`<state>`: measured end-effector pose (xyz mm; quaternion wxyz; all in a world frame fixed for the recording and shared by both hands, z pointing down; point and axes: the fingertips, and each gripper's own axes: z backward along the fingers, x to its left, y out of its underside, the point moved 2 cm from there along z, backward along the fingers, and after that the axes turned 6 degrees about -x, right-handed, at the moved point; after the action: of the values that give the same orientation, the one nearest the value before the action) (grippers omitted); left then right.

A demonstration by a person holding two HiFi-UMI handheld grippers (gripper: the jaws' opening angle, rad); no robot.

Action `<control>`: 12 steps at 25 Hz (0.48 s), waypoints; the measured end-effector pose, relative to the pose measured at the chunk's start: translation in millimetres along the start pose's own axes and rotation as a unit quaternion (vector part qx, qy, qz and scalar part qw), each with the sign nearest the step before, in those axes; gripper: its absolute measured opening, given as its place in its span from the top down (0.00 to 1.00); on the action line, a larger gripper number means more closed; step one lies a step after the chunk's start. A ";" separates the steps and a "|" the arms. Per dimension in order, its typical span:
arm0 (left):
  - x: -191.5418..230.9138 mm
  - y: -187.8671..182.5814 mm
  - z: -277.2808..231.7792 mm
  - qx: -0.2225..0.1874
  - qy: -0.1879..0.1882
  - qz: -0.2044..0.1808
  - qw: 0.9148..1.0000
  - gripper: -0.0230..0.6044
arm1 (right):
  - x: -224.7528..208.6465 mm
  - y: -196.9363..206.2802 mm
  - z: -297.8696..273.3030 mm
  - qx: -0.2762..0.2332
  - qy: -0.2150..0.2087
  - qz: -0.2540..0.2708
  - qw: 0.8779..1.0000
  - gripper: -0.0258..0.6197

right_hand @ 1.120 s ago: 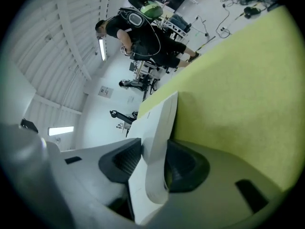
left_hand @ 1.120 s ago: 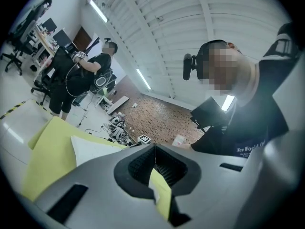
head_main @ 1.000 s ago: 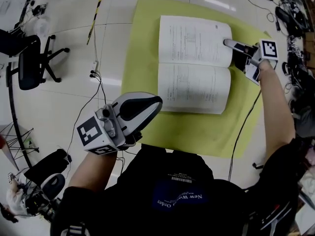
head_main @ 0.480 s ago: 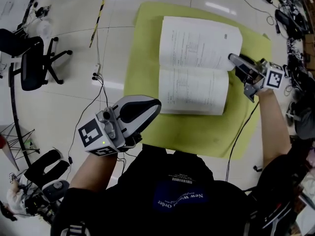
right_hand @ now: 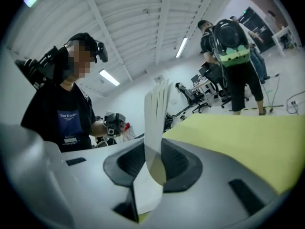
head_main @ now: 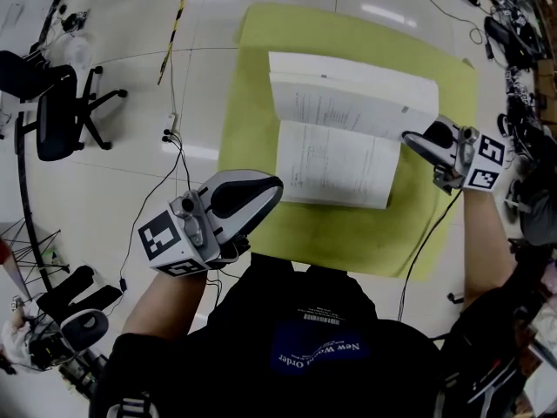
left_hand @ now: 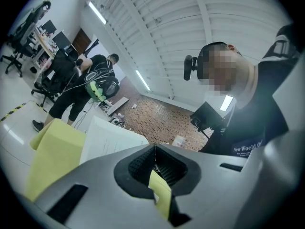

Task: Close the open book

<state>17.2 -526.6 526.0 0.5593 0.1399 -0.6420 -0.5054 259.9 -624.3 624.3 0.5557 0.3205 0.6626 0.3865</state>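
Open book lies on a yellow-green mat spread on the tiled floor, upper centre of the head view. The page nearer the person lies flat on the mat. The farther half is raised off it and tilts over toward the near half, its outer edge toward the top of the frame.

Right gripper sits at the right edge of the book, about mid-height of the frame. Its own view shows the jaws narrow and pinched on a thin sheaf of the book's pages, which stand upright between the pads, with the mat running off to the right behind them.

Left gripper hangs at lower left, short of the mat's near edge and well apart from the book. Jaws together, nothing between them.

Office chair at far left. A dark cable crosses the mat's lower right corner.
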 end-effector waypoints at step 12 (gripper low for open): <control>-9.5 -4.0 14.0 0.001 -0.006 -0.005 1.000 0.95 | 69.0 77.3 -6.3 0.314 -0.007 0.237 0.919 0.83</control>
<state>6.8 -514.5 519.2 0.5528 0.1411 -0.6450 -0.5085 241.1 -528.0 658.3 0.3236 0.6290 0.6504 0.2769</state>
